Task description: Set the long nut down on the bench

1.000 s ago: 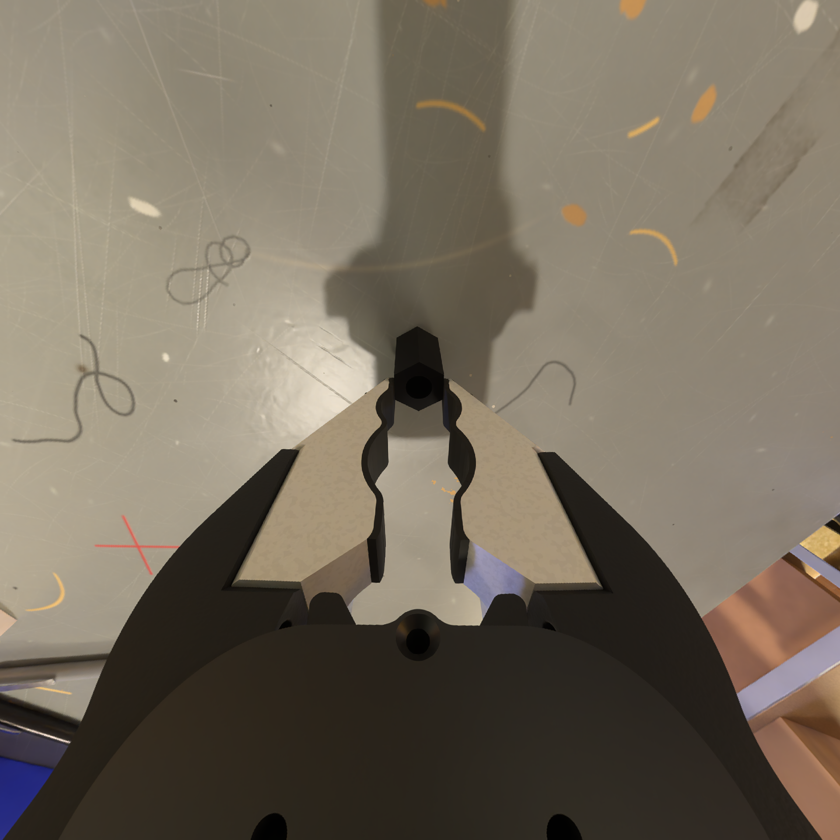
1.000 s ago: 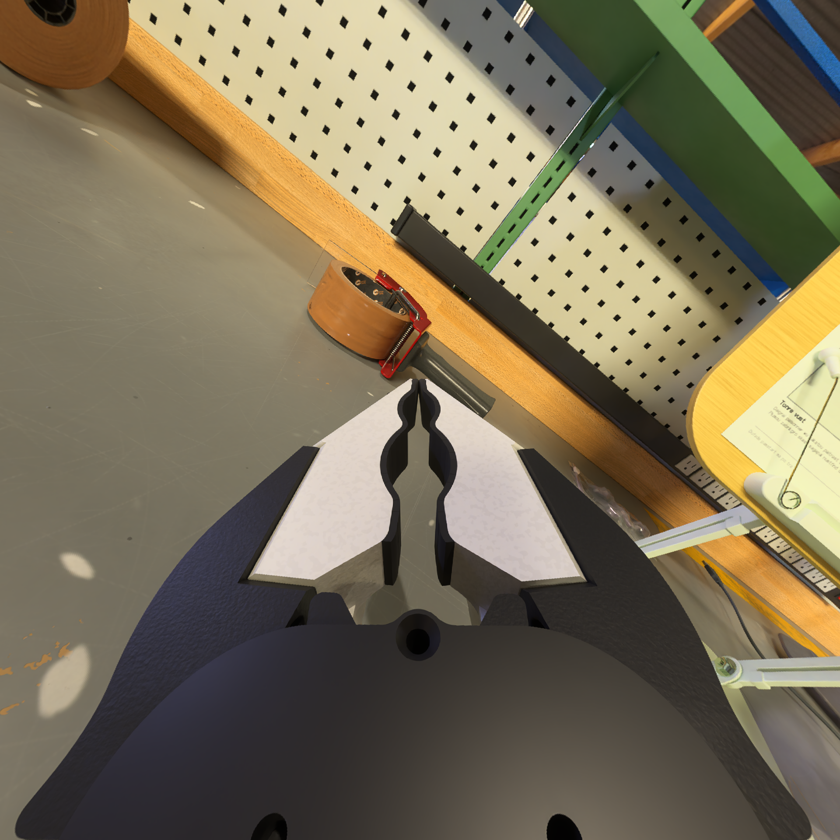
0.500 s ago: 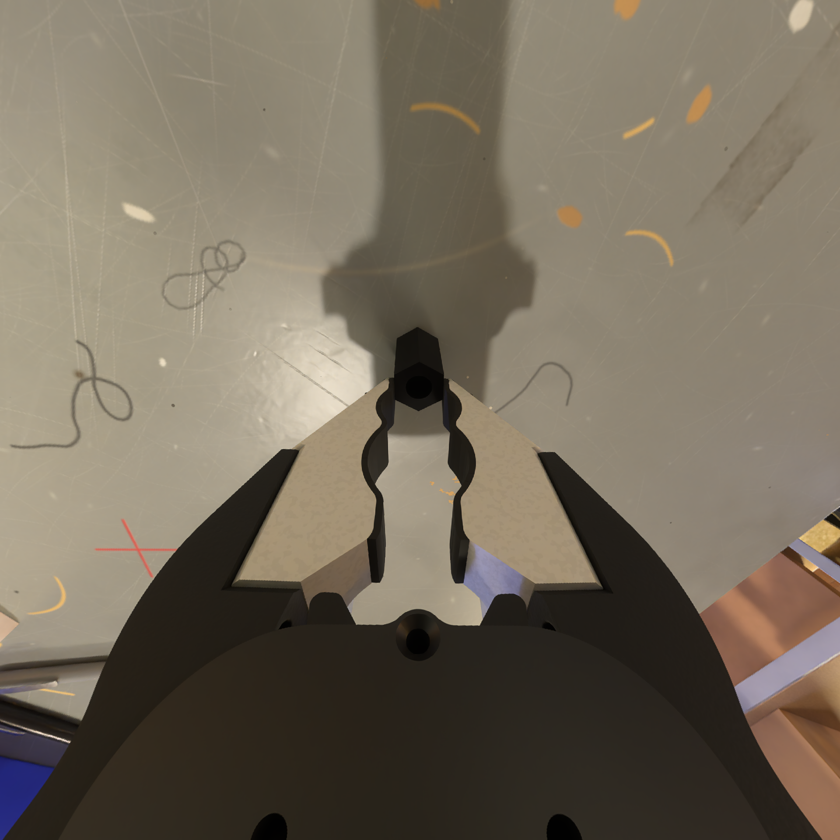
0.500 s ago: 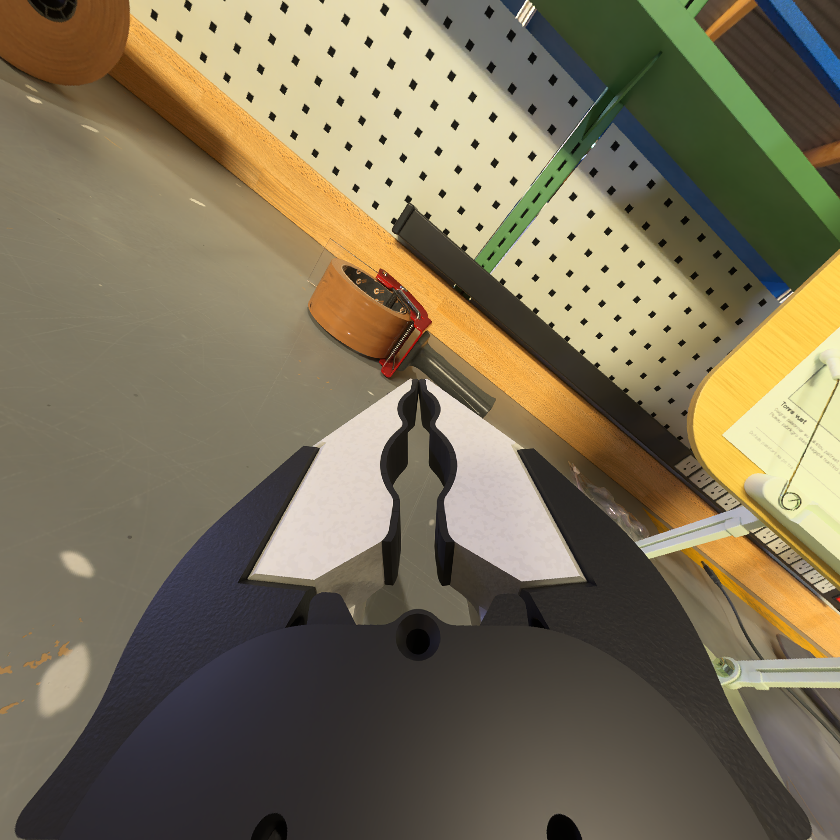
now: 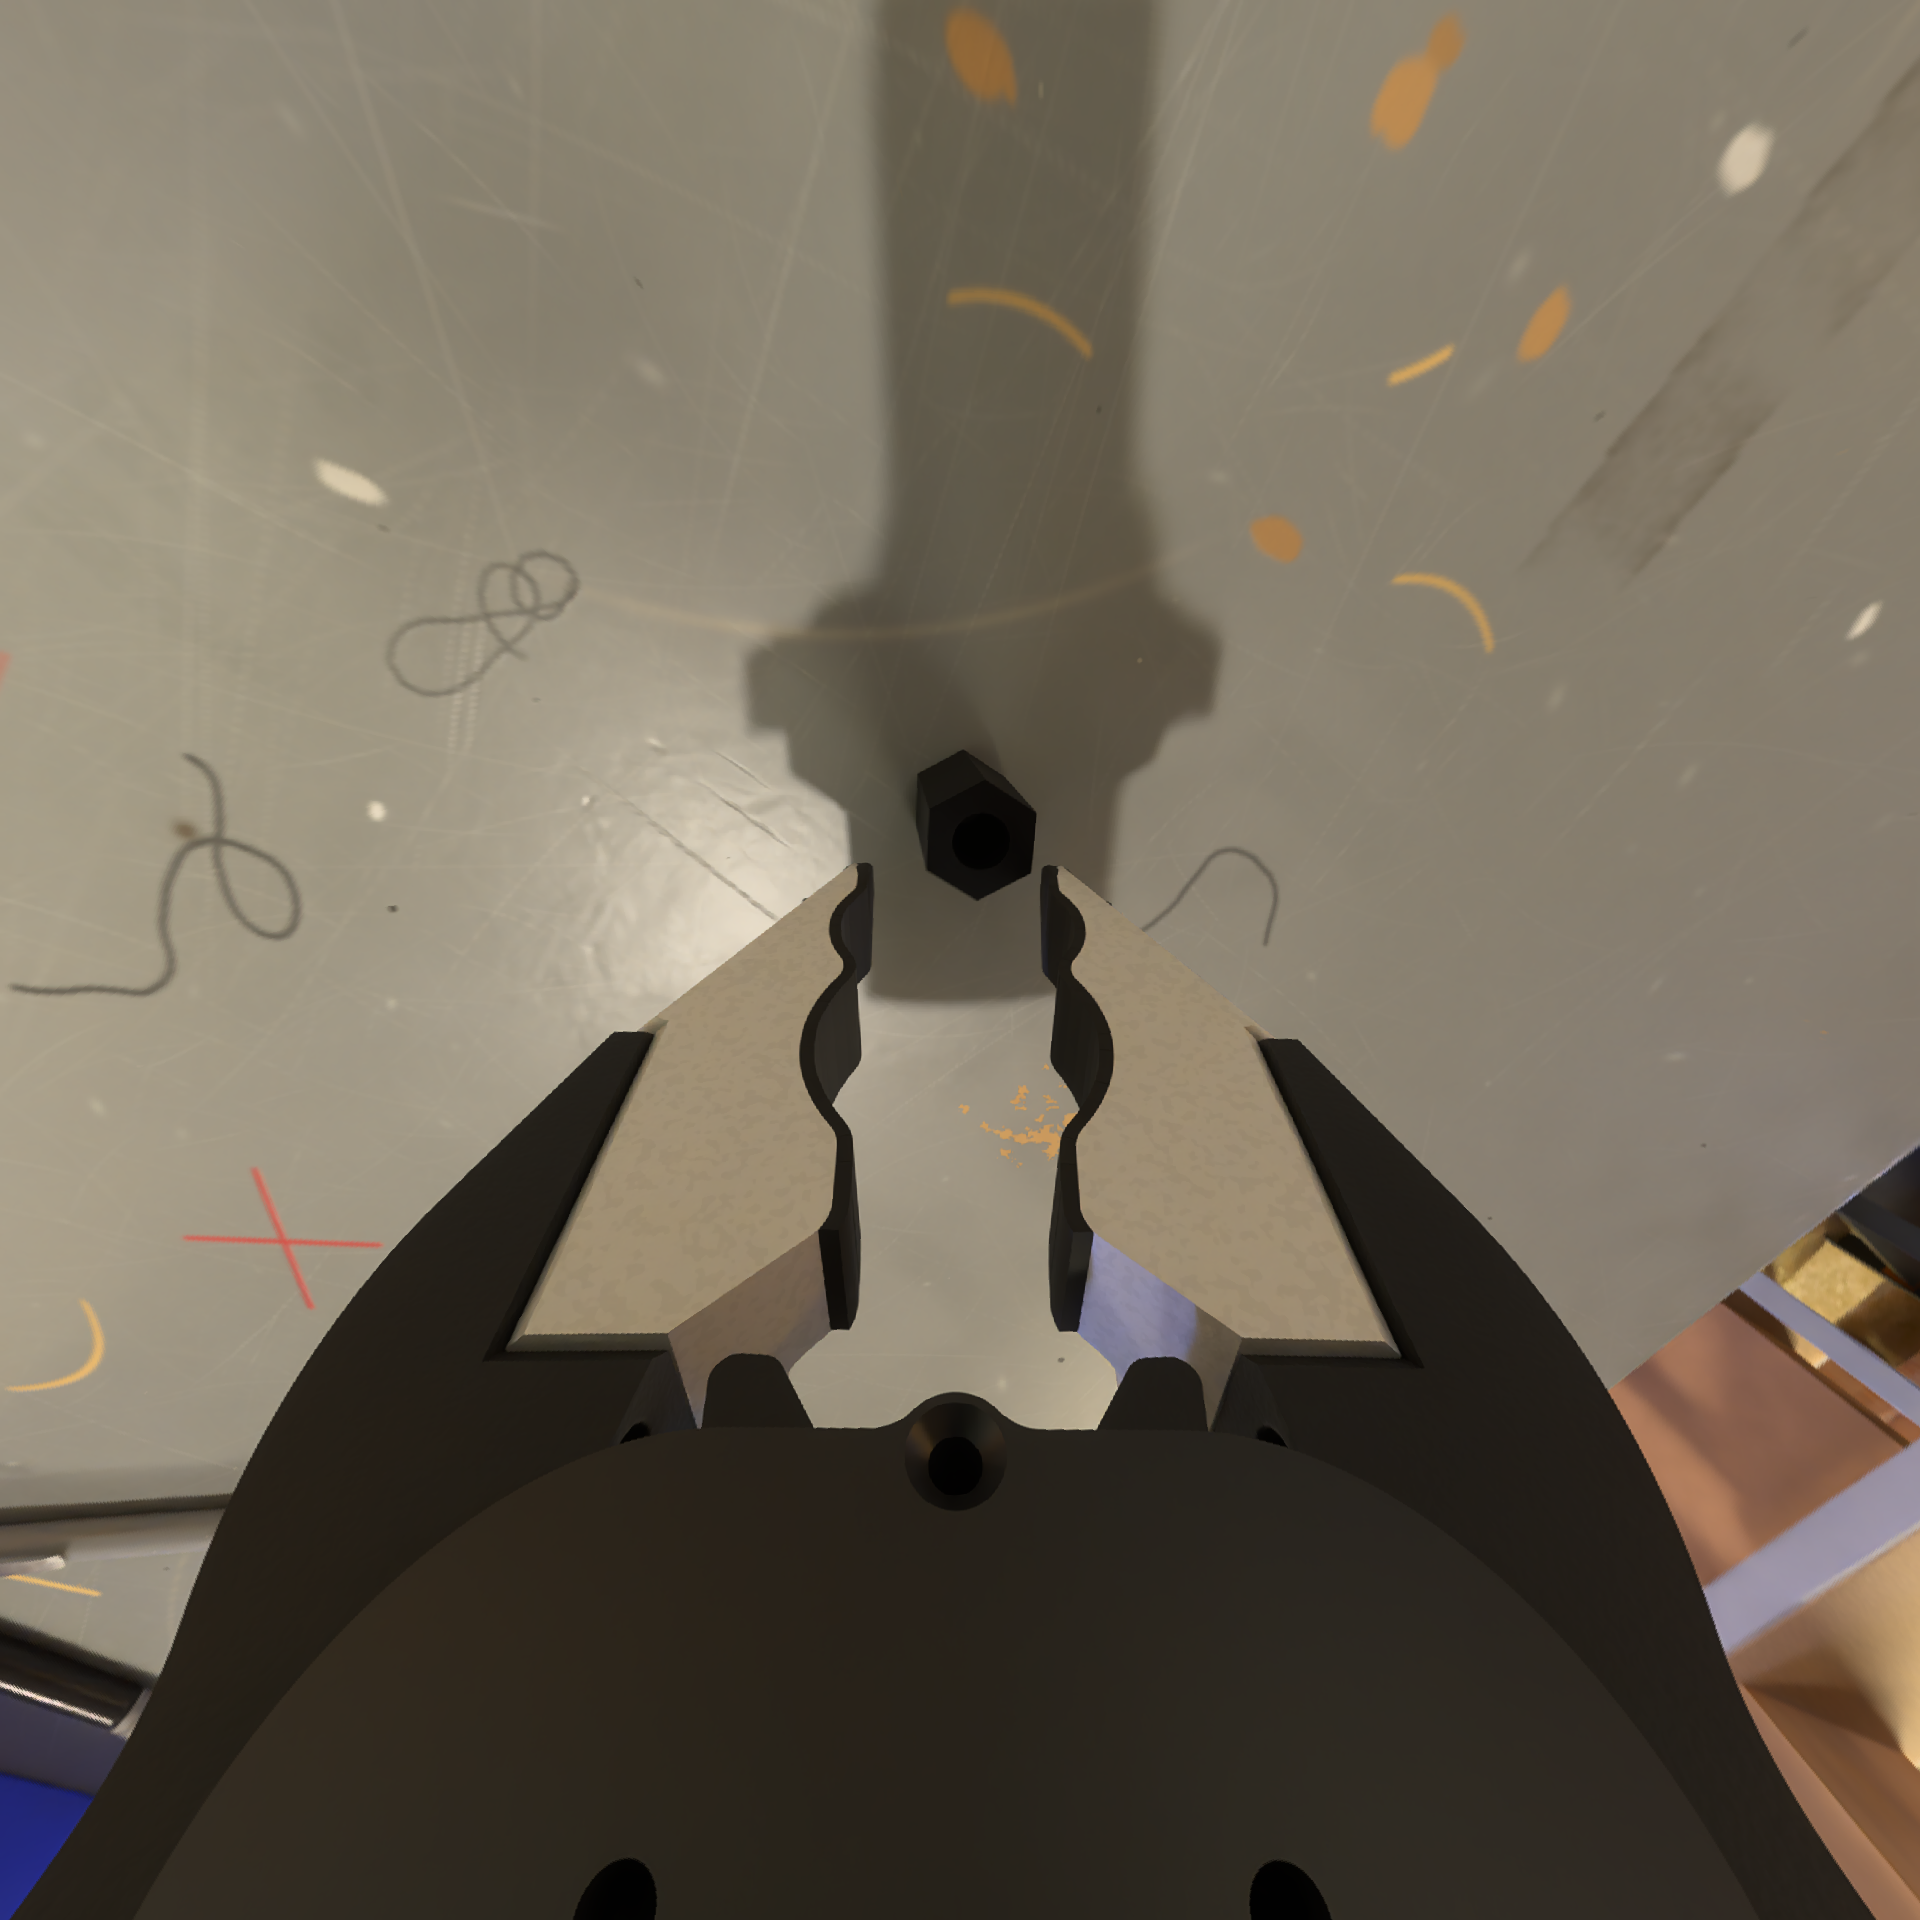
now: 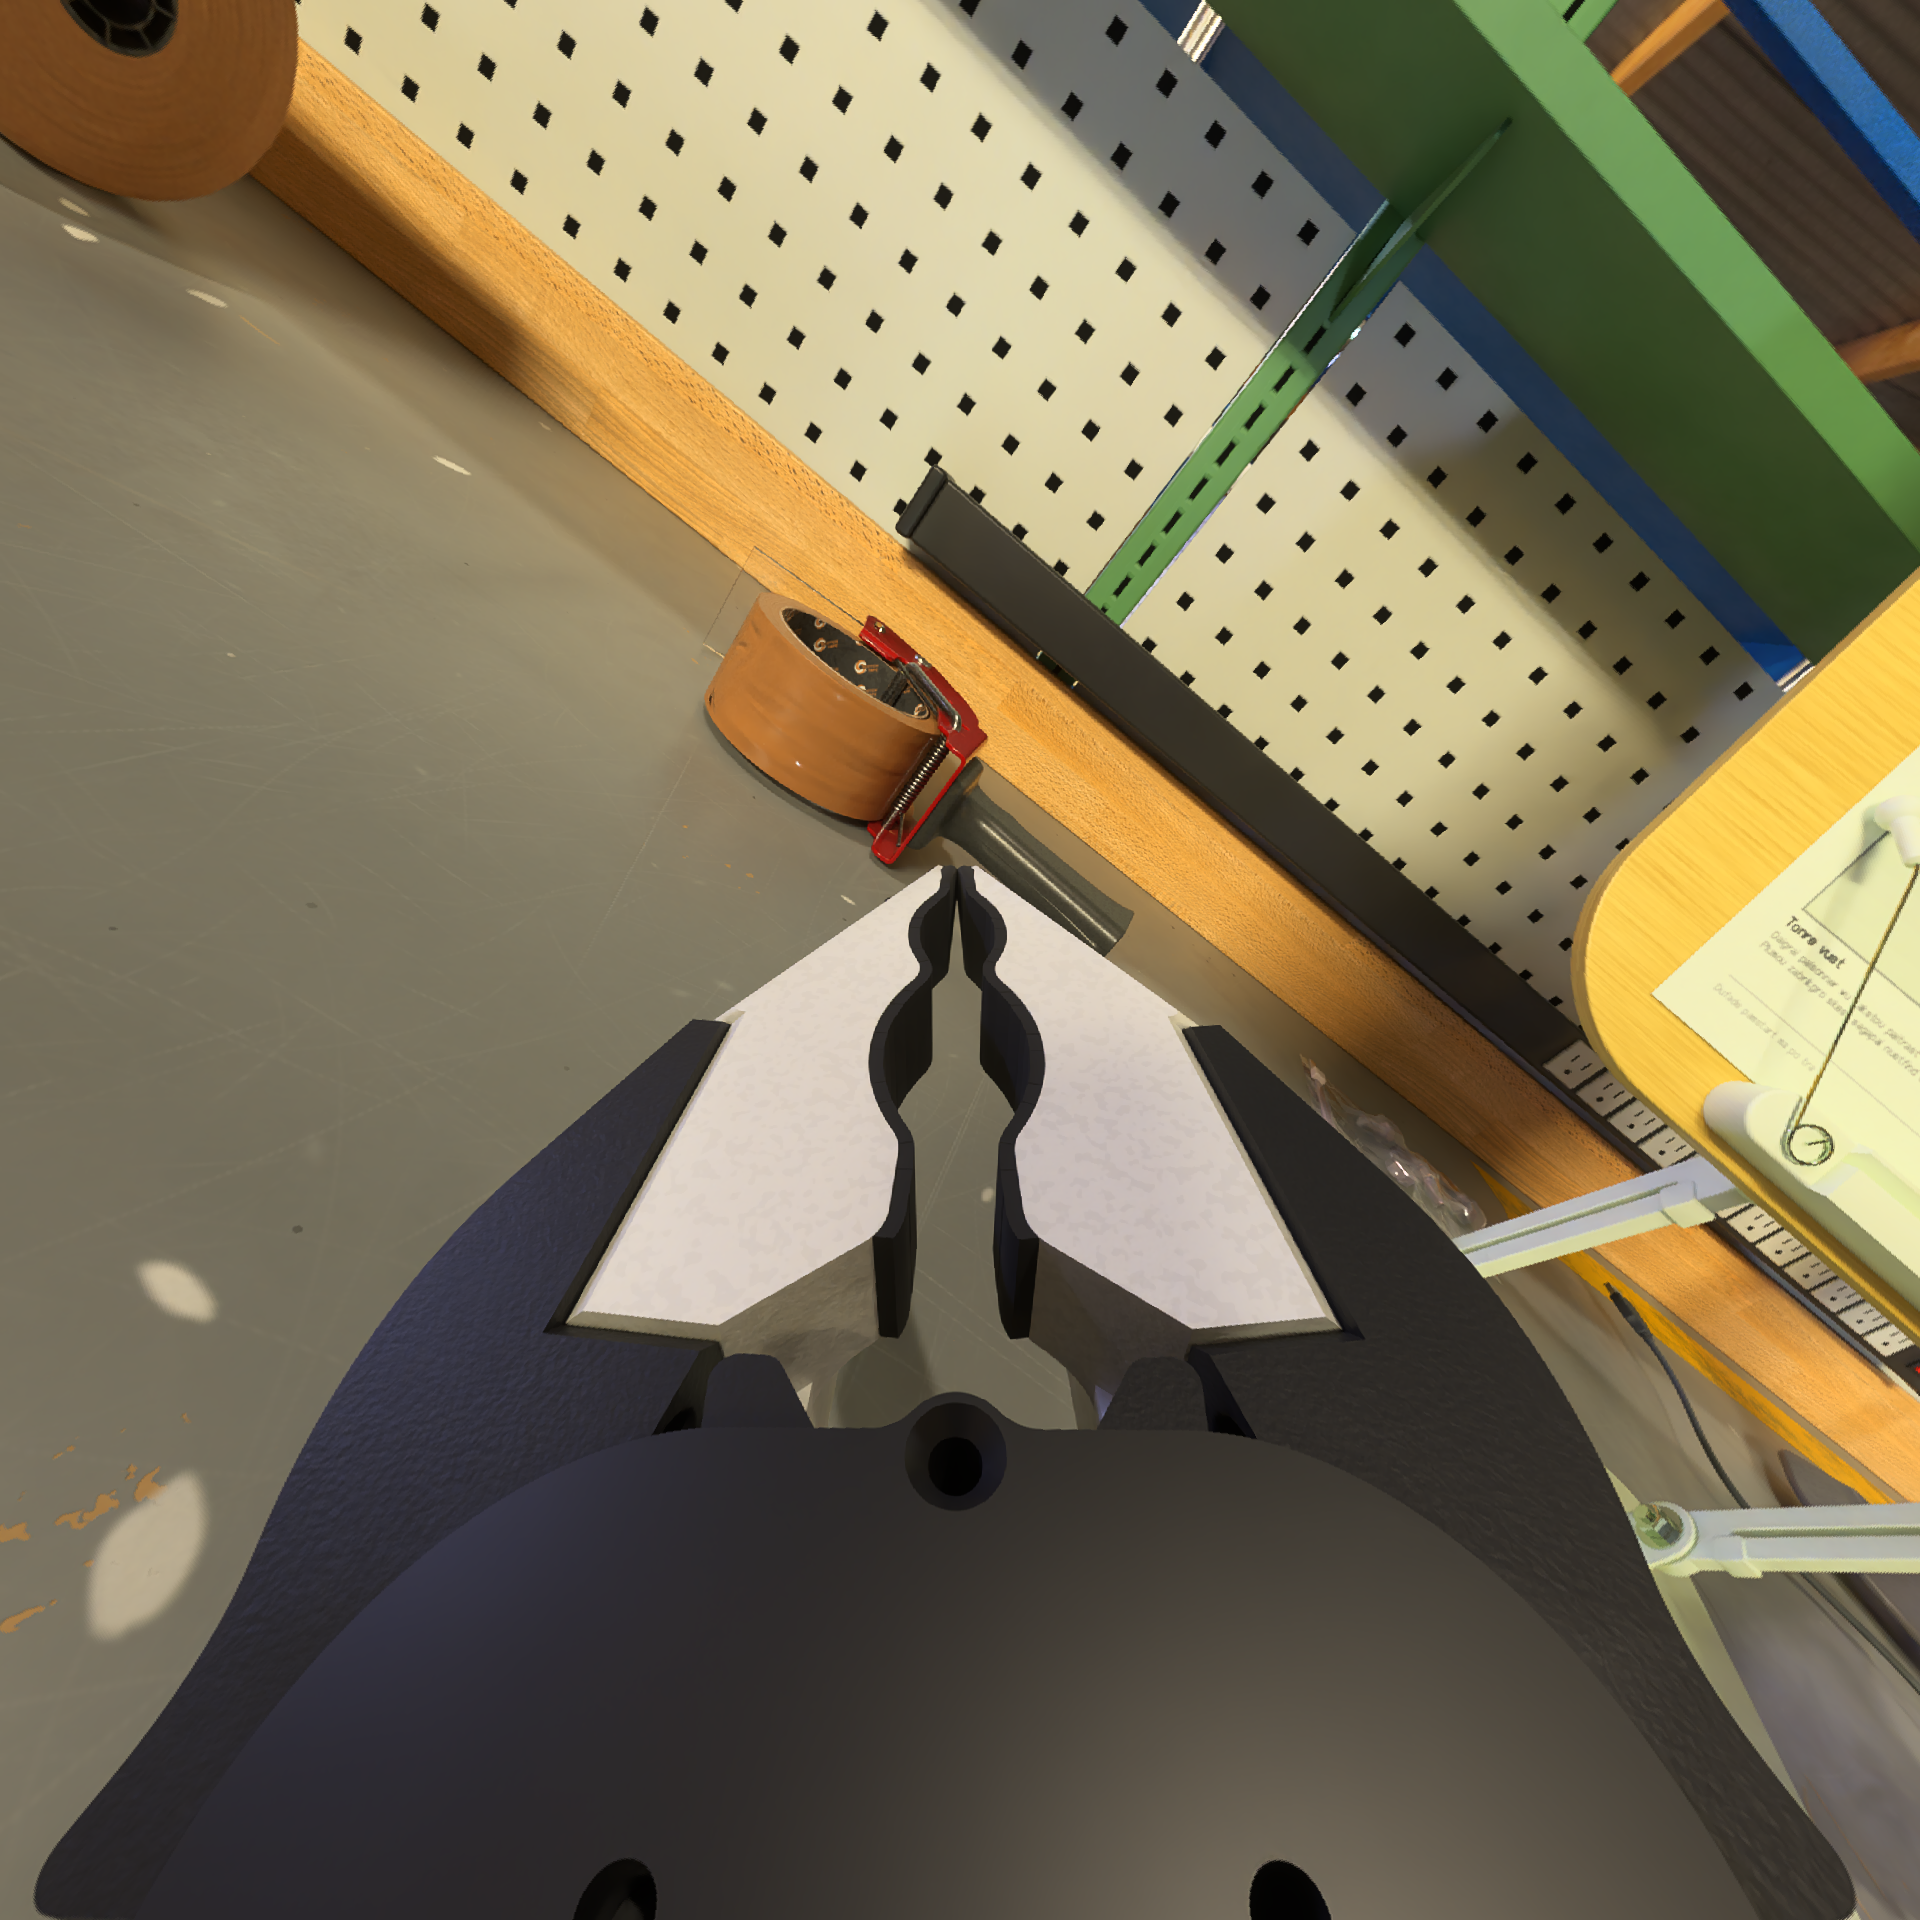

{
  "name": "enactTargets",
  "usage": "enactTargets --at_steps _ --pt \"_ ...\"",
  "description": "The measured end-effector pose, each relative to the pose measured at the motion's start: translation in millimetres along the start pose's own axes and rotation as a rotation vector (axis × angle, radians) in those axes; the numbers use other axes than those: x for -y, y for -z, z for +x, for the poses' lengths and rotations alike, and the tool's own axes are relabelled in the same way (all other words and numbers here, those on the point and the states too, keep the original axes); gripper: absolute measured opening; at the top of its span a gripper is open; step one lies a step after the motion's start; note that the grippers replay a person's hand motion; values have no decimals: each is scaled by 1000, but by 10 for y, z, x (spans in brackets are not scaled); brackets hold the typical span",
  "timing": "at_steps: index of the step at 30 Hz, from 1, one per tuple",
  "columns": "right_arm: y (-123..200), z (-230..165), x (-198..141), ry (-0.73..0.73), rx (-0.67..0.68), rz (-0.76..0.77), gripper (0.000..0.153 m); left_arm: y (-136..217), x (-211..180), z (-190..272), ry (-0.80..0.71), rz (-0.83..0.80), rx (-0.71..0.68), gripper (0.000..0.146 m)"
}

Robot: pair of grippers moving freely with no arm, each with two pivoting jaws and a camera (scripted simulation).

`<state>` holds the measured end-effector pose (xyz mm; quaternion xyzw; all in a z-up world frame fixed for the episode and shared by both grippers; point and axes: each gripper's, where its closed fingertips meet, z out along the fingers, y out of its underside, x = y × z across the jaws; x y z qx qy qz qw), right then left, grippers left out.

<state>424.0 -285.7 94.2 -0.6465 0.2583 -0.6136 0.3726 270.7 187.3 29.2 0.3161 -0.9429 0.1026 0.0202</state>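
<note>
The long nut (image 5: 975,828) is black and hexagonal, with its bore facing the camera in the left wrist view. It stands on the grey bench (image 5: 416,312), just beyond my left gripper's tips. My left gripper (image 5: 956,883) is open, and its fingertips (image 5: 857,894) are clear of the nut on both sides. My right gripper (image 6: 956,883) is shut and empty, above the bench near the back wall. The nut does not show in the right wrist view.
A brown tape dispenser (image 6: 842,717) with a red frame lies just beyond the right gripper, against a wooden rail (image 6: 623,343) and a pegboard (image 6: 935,260). A brown roll (image 6: 135,83) is at the far left. The bench edge (image 5: 1766,1278) drops off at the left view's lower right.
My left gripper has opened and let go of the long nut, which now sits free past the fingertips. The right gripper has not moved.
</note>
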Motion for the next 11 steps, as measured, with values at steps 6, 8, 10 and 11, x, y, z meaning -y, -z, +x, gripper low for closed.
enactTargets --at_steps 6,8,10,11 --pt "0 15 -4 -4 -8 0 0 770 155 -477 133 290 112 41" --pt "-4 21 -7 -5 -10 0 0 984 196 -714 196 339 154 41" --pt "-6 18 -8 -3 -9 -1 0 1061 224 -924 287 320 170 41" --pt "-6 17 -8 -2 -9 -1 0 1065 237 -995 328 297 167 41"
